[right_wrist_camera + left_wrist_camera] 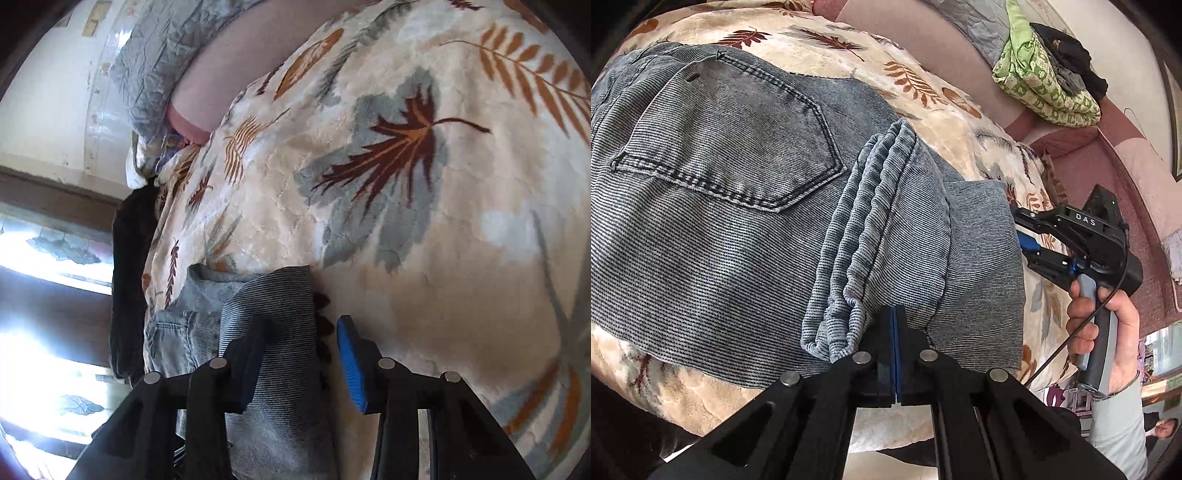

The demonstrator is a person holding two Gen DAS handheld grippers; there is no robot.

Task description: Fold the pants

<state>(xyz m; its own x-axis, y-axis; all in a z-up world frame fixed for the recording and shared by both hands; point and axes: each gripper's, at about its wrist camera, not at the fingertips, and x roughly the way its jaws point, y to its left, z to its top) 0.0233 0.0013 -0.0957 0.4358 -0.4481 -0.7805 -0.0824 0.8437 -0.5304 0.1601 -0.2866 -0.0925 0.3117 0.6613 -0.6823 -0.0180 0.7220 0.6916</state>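
the gray pants [731, 192] lie folded on the leafy blanket [964, 122], near its edge. the left gripper [894, 332] is clenched tight at the cloth. the right gripper [306, 354] is released, its fingers apart around a fold.

Leaf-print blanket [461, 258] beyond pants [720, 184] lies bare, passable; green quilt bundle [1045, 81] blocks far corner.
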